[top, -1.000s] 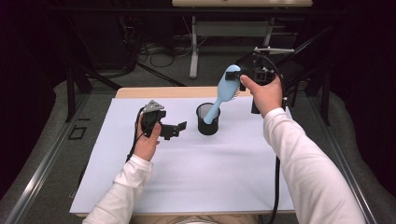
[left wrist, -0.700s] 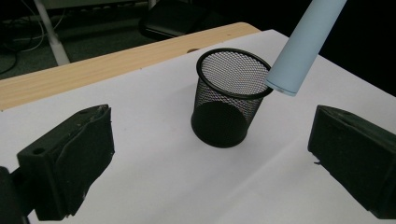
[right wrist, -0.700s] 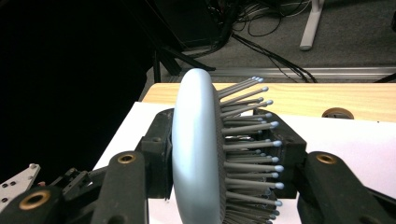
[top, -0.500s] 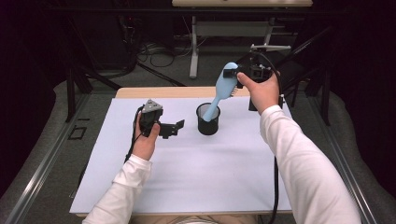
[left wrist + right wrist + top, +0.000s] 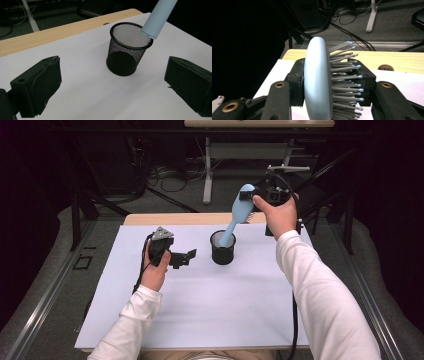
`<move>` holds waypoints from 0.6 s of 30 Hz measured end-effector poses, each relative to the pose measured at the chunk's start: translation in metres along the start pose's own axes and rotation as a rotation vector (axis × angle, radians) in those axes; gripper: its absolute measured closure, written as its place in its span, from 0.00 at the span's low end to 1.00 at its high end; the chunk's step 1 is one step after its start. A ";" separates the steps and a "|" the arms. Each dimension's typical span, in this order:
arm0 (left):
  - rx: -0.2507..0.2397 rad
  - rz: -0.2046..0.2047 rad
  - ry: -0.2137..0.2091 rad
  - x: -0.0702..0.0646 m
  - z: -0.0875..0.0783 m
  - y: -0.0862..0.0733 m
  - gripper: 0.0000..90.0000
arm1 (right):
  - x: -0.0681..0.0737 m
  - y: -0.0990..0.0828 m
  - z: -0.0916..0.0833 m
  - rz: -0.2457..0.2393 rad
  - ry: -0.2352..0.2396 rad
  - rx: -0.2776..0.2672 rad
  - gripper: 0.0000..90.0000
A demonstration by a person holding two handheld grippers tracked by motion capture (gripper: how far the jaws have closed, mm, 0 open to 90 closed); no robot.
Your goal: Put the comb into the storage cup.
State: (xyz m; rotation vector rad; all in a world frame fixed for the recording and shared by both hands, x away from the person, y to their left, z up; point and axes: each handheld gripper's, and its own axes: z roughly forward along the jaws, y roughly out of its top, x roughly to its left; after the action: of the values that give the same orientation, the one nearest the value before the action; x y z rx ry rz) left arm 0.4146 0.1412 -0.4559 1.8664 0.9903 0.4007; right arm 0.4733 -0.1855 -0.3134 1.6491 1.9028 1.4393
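Note:
A light blue hairbrush [image 5: 239, 211] hangs tilted, head up and handle down. My right gripper [image 5: 251, 198] is shut on the brush head [image 5: 318, 85], one pad on its smooth back and the other against the bristles. The handle's end [image 5: 158, 19] sits just over the far rim of a black mesh cup [image 5: 222, 249], which stands upright on the white sheet [image 5: 200, 310]. My left gripper [image 5: 186, 257] rests low, left of the cup [image 5: 125, 56], pointing at it. It is open, with nothing between its fingers [image 5: 37, 87].
A strip of bare wooden table edge [image 5: 165, 219] runs behind the white sheet. Beyond it are a dark floor with cables and a table leg [image 5: 207, 175]. Metal rails run along both sides of the table.
My right hand has drawn the brush slightly up and toward the far side. The left hand and the cup have stayed put.

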 end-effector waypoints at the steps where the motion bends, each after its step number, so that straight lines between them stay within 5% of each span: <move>1: -0.002 -0.002 0.002 0.000 0.000 0.000 0.01 | 0.000 0.000 0.000 -0.002 -0.002 -0.003 0.57; 18: -0.001 -0.003 0.002 0.002 0.000 0.000 0.02 | 0.000 0.006 0.006 -0.015 -0.040 -0.033 0.57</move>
State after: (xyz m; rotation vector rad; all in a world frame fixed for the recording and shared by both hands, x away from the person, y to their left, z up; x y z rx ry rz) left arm 0.4157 0.1430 -0.4561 1.8639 0.9945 0.4015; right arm 0.4815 -0.1831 -0.3116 1.6327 1.8561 1.4140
